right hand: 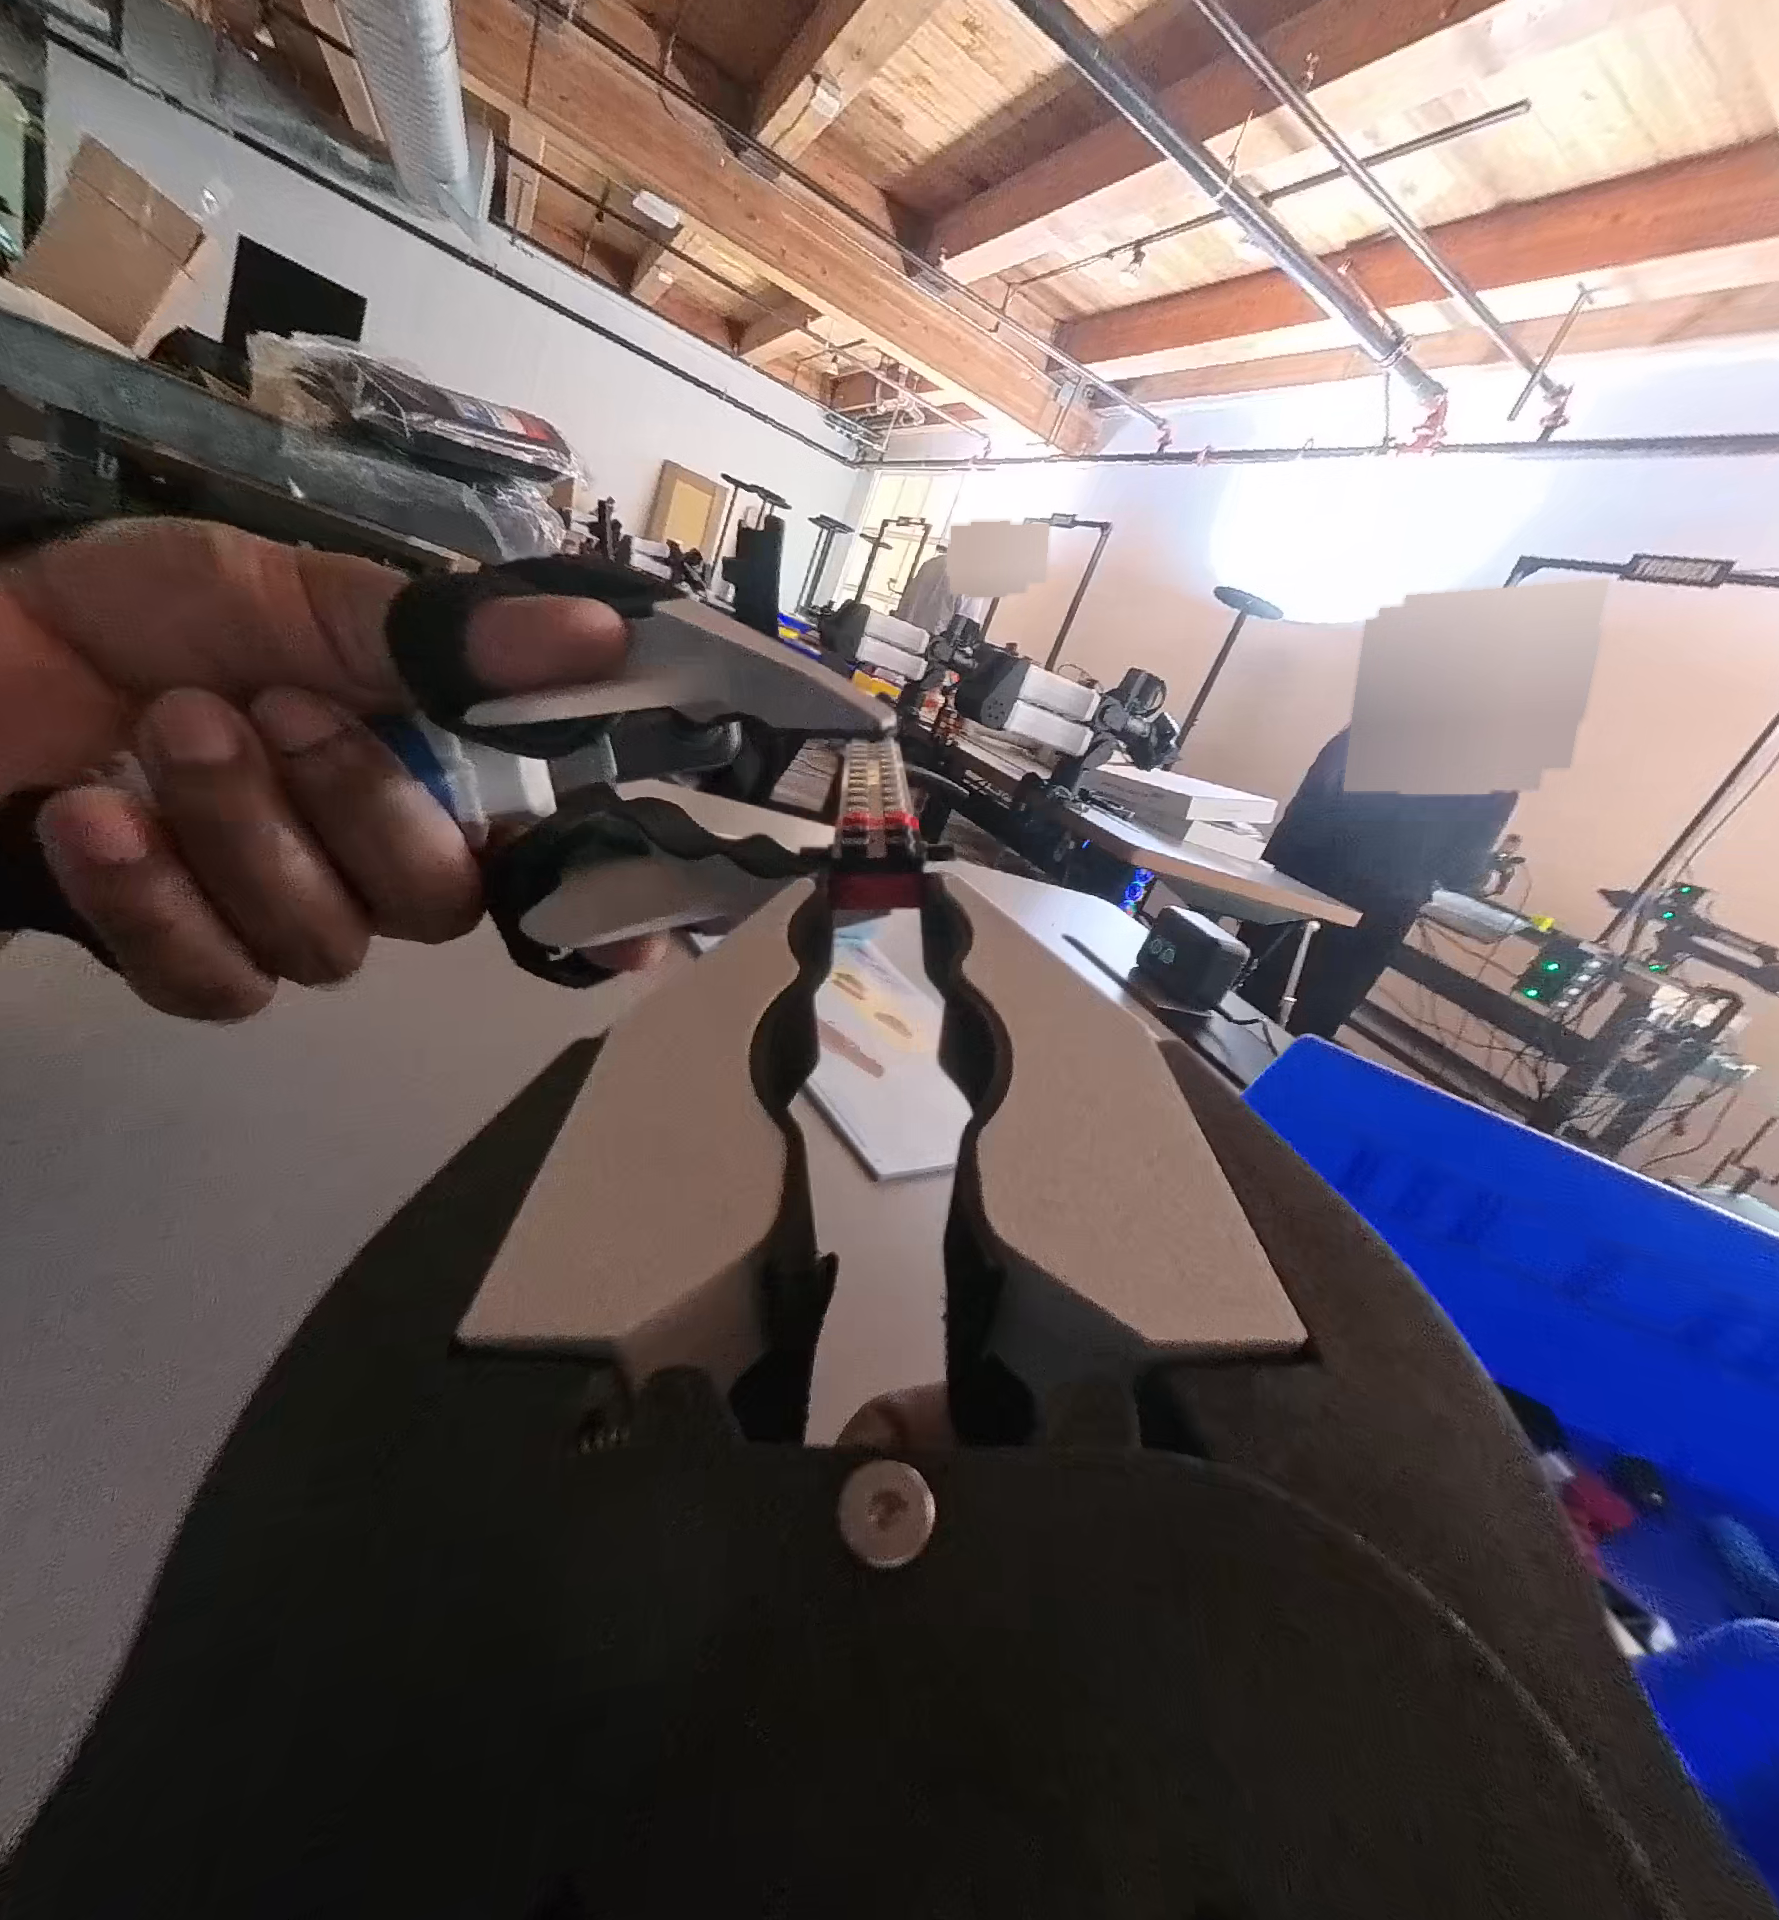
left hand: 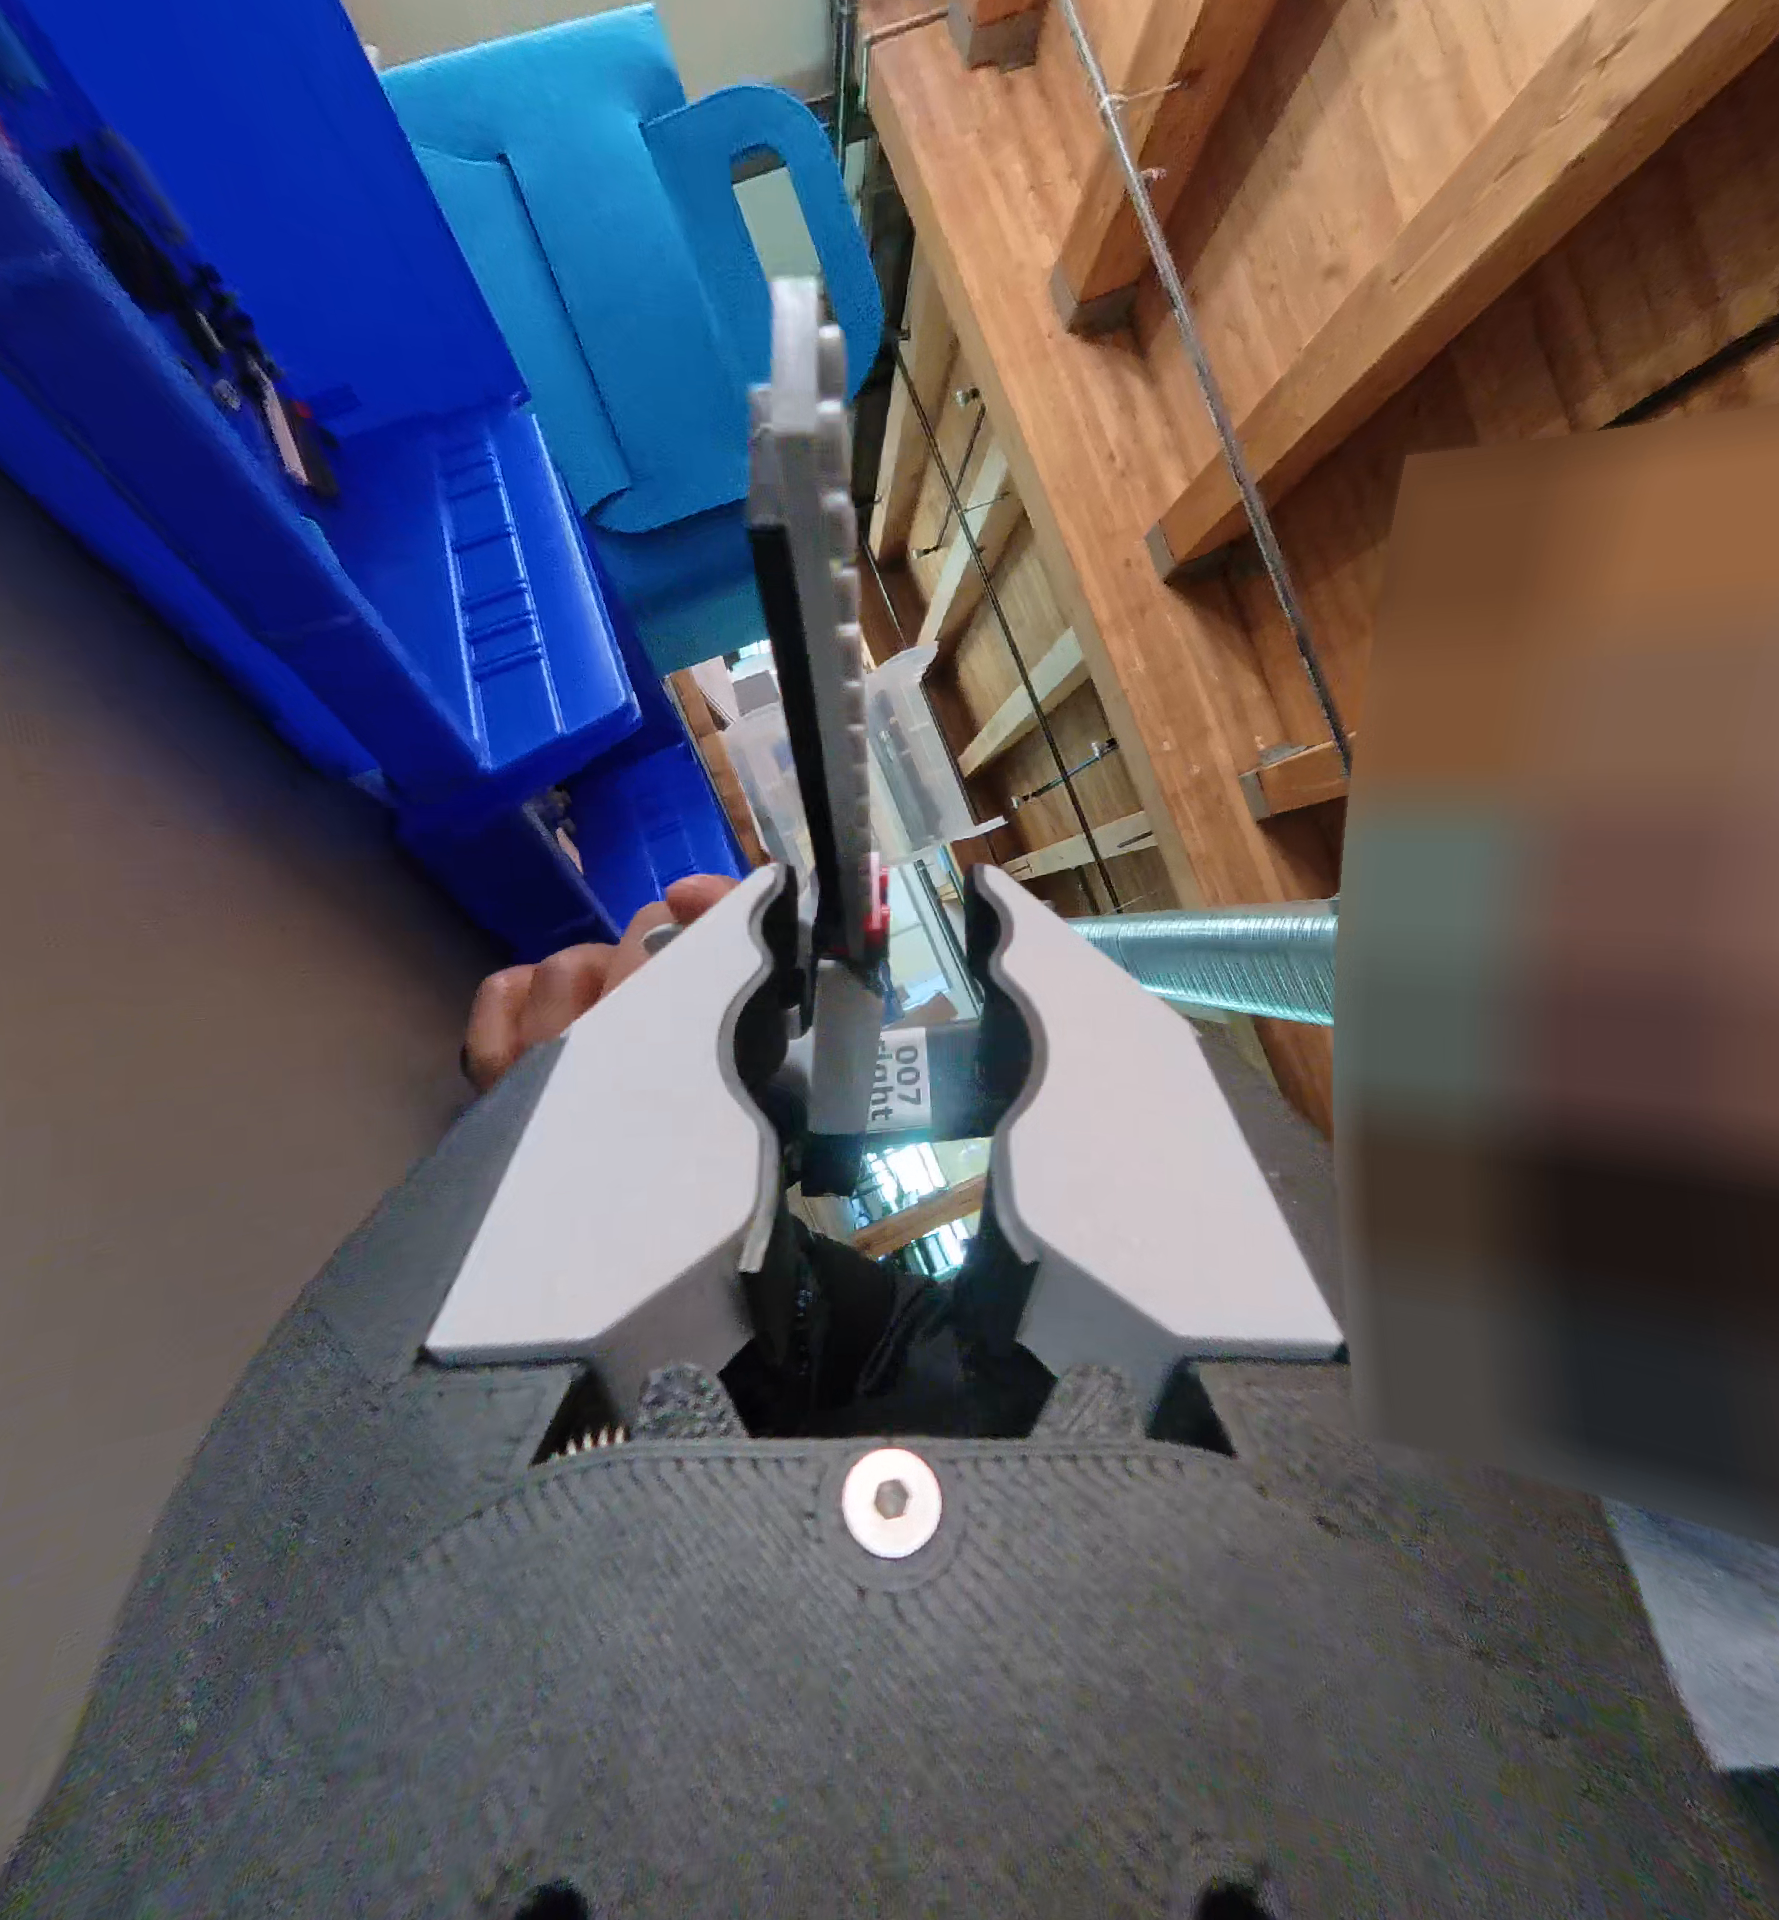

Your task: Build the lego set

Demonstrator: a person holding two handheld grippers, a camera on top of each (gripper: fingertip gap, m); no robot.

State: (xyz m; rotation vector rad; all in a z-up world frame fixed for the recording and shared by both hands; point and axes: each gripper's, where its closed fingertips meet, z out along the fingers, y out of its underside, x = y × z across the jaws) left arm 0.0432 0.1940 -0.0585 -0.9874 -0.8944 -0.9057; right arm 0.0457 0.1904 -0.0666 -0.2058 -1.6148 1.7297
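Note:
A long grey studded lego assembly (left hand: pixel 812 582) with a black strip and a red brick (left hand: pixel 872 904) at its near end is held up in the air. My left gripper (left hand: pixel 880 894) is open around it; the assembly rests against the left finger, with a gap to the right finger. In the right wrist view, my right gripper (right hand: pixel 877 899) is shut on the red end of the assembly (right hand: pixel 874 790). The left gripper (right hand: pixel 849 788) comes in from the left, held by a hand (right hand: pixel 241 779), with one finger above the assembly and one below.
Blue bins (left hand: pixel 293 468) and a light blue carrier (left hand: pixel 636 312) stand close on the left; a blue bin (right hand: pixel 1539 1299) with loose parts is at the right. An instruction booklet (right hand: pixel 885 1060) lies on the pale table (right hand: pixel 137 1143). People and work benches are far behind. My two grippers' fingertips are within a few centimetres of each other.

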